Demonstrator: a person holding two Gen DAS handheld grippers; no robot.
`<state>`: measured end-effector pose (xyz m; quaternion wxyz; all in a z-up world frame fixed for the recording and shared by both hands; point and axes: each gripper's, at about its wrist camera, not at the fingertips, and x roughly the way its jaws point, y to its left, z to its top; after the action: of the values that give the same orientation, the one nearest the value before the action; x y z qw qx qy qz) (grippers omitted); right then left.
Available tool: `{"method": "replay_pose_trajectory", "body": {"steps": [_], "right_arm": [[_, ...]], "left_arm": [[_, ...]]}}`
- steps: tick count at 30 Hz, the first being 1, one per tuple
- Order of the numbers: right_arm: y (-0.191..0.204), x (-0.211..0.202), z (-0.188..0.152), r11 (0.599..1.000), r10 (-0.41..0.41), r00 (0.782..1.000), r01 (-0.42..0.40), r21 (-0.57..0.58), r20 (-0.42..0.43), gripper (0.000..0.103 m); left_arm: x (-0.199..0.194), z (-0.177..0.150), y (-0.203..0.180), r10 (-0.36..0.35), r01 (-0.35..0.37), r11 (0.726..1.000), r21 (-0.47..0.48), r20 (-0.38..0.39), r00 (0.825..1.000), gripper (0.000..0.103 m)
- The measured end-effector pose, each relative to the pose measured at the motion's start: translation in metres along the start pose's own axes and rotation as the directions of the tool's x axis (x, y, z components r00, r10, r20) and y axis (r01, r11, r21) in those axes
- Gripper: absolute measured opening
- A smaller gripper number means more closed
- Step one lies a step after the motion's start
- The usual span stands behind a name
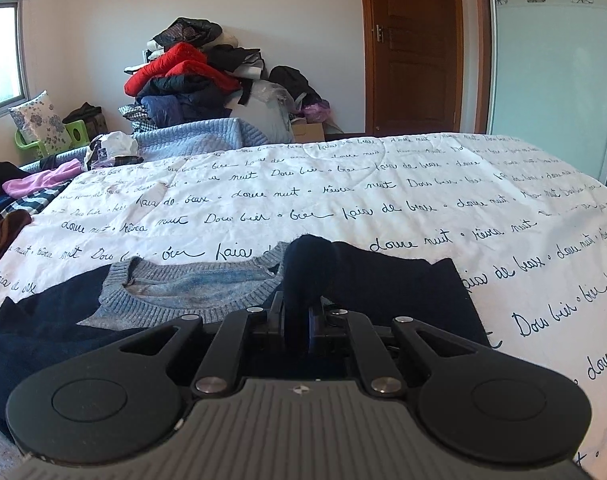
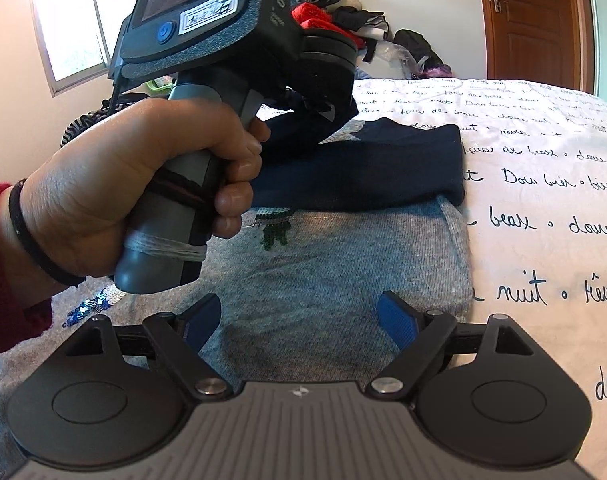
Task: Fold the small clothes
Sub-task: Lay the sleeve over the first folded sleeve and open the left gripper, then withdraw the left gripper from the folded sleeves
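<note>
Right gripper (image 2: 299, 320), jaws apart, is hovering over the grey sweater (image 2: 323, 264) while left gripper (image 1: 299, 312) is clamping its navy sleeve (image 2: 363, 164), lying crosswise.

My left camera sits low, very near the bed (image 1: 383, 200). It looks along my left fingers (image 1: 281, 312) toward the clothes pile (image 1: 191, 76) at 11 o'clock and the brown door (image 1: 415, 48) at 1 o'clock. My right camera is higher and tips down at the gray sweater (image 2: 343, 272). My left hand (image 2: 115, 196) fills its 10 o'clock side. Both views share the sweater's dark sleeve (image 2: 367, 160), the bed, the pile and the door.
</note>
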<state>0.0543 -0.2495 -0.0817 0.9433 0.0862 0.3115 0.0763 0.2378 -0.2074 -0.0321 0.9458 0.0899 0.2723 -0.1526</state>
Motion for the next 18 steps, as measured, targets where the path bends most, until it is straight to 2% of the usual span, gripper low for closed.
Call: {"method": "replay_pose_trajectory", "body": {"steps": [5, 7, 18], "right_arm": [[0.0, 0.0, -0.001, 1.0, -0.001, 1.0, 0.001, -0.001, -0.001, 0.087], [0.002, -0.001, -0.002, 1.0, -0.002, 1.0, 0.002, -0.005, -0.002, 0.087], [0.006, -0.005, -0.005, 1.0, -0.011, 1.0, 0.01, -0.026, -0.012, 0.089]], "left_arm": [[-0.002, 0.0, -0.007, -0.009, 0.009, 1.0, 0.016, -0.001, 1.0, 0.016], [-0.004, -0.001, -0.01, -0.008, 0.008, 1.0, 0.024, 0.003, 1.0, 0.023], [-0.015, -0.001, -0.02, -0.016, 0.016, 0.999, 0.045, 0.012, 1.0, 0.04]]}}
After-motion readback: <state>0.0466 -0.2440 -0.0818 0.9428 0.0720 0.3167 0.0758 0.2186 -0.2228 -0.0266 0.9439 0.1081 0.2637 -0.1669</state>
